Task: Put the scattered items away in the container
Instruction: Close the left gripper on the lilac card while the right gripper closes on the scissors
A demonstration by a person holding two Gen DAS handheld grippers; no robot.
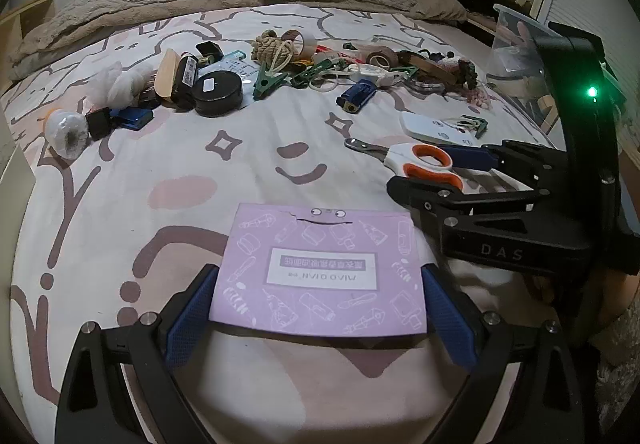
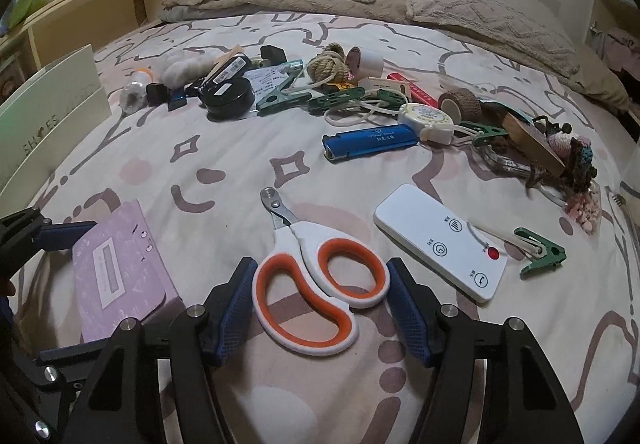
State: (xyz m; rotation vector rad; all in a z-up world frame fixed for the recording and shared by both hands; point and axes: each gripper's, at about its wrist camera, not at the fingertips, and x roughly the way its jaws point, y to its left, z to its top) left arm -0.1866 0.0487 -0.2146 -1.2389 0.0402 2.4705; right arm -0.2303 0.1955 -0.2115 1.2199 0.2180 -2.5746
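The lilac box (image 1: 320, 270) sits flat on the bed between the left gripper (image 1: 320, 308)'s blue pads, seemingly pinched at both short sides. In the right wrist view, the right gripper (image 2: 320, 308) straddles the scissors (image 2: 316, 284), handles nearest, blades pointing away; jaws part-open, pads not clearly pressing.

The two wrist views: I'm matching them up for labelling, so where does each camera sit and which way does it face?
Left wrist: on the left gripper, angled down across the bed, fingers flanking the purple box; the right gripper shows alongside.
Right wrist: on the right gripper, angled down, fingers flanking the scissors.
Shared: box, scissors, white remote, clutter.
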